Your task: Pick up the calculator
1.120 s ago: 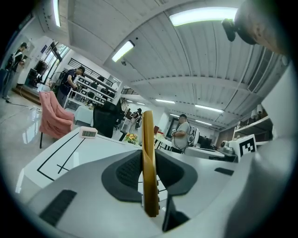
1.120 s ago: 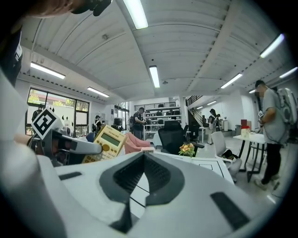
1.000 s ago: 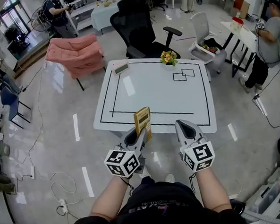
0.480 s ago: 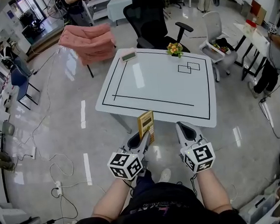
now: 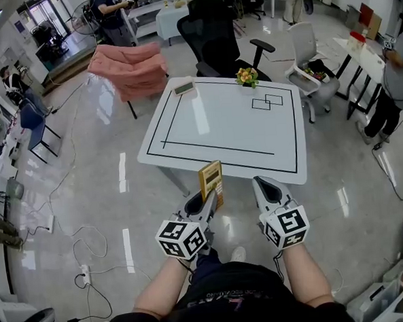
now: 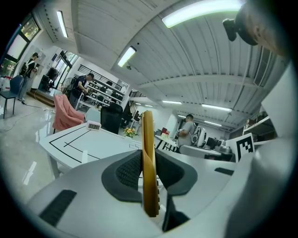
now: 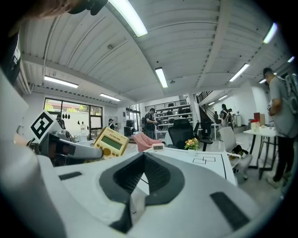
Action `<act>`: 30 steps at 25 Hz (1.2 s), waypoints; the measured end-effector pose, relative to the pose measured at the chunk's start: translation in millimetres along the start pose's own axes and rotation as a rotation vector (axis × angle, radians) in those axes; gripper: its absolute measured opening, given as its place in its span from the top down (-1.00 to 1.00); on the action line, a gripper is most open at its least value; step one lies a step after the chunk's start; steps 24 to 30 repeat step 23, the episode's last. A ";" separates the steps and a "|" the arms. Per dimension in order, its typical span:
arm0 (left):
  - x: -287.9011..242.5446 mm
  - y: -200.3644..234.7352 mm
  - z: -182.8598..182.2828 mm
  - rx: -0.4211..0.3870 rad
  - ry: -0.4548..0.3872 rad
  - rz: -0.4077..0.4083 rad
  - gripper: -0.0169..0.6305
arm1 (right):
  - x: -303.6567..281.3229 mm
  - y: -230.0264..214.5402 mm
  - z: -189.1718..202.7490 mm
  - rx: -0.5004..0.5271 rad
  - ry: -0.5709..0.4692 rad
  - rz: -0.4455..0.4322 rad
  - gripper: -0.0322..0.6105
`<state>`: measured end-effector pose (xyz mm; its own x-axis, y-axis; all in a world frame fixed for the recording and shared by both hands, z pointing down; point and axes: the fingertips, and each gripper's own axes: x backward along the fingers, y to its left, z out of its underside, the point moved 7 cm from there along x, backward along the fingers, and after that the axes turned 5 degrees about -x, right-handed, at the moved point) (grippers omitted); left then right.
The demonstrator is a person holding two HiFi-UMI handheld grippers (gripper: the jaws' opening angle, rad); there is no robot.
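Two grey hand-held grippers, each carrying a cube with square markers, were held side by side just before the near edge of the white square table with black lines (image 5: 226, 125). The left gripper (image 5: 207, 196) was clenched on the flat yellow plastic calculator (image 5: 211, 178). In the left gripper view its dark ribbed pads (image 6: 128, 170) pressed on both faces of the calculator. The calculator stood upright, seen edge-on, and rose well above the jaws. It was off the table, in the air, and in the head view its upper end overlapped the table's near edge. The right gripper view showed its face with a grey-green display and round keys.

The right gripper (image 5: 263, 184) was empty, with its jaws closed together and nothing between them. It was before the same near edge, more toward the table's right corner.

On the table's far side stood a small pot of yellow and orange flowers (image 5: 247, 76). A small white digital clock (image 5: 183, 89) lay near the far left corner. A black office chair (image 5: 214, 33) stood behind the table's far edge. A chair draped in pink fabric (image 5: 131, 67) stood beyond the table's far left corner.
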<state>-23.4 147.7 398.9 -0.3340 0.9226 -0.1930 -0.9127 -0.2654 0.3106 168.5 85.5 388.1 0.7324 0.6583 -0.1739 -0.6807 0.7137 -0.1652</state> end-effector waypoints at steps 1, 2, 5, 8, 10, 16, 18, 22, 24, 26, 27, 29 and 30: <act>-0.4 -0.9 -0.6 -0.001 -0.001 0.001 0.70 | 0.6 -0.4 -0.8 0.000 -0.003 0.000 0.89; -0.5 -1.5 -1.5 -0.003 -0.003 0.002 0.70 | 1.1 -0.4 -1.6 0.001 -0.005 -0.001 0.89; 0.6 -2.0 -4.8 -0.013 -0.008 0.003 0.70 | 1.5 0.5 -4.8 0.005 -0.012 -0.001 0.89; 2.1 -1.2 -7.9 -0.026 -0.013 0.000 0.70 | -0.1 1.4 -7.4 0.009 -0.019 -0.005 0.89; 3.4 -0.7 -9.3 -0.033 -0.016 -0.002 0.70 | -1.1 1.9 -8.5 0.012 -0.022 -0.007 0.89; 6.7 3.1 -16.7 -0.040 -0.030 -0.010 0.70 | -5.7 6.1 -14.7 0.023 -0.031 -0.017 0.89; 7.7 3.2 -18.0 -0.041 -0.032 -0.010 0.70 | -6.2 7.2 -15.8 0.024 -0.032 -0.019 0.89; 8.2 3.9 -19.0 -0.041 -0.034 -0.010 0.70 | -7.5 8.0 -15.5 0.023 -0.031 -0.022 0.89; 8.3 4.1 -19.2 -0.041 -0.034 -0.010 0.70 | -7.8 8.3 -15.4 0.023 -0.030 -0.022 0.89; 8.3 4.1 -19.2 -0.041 -0.034 -0.010 0.70 | -7.8 8.3 -15.4 0.023 -0.030 -0.022 0.89; 8.3 4.1 -19.2 -0.041 -0.034 -0.010 0.70 | -7.8 8.3 -15.4 0.023 -0.030 -0.022 0.89; 8.3 4.1 -19.2 -0.041 -0.034 -0.010 0.70 | -7.8 8.3 -15.4 0.023 -0.030 -0.022 0.89; 8.3 4.1 -19.2 -0.041 -0.034 -0.010 0.70 | -7.8 8.3 -15.4 0.023 -0.030 -0.022 0.89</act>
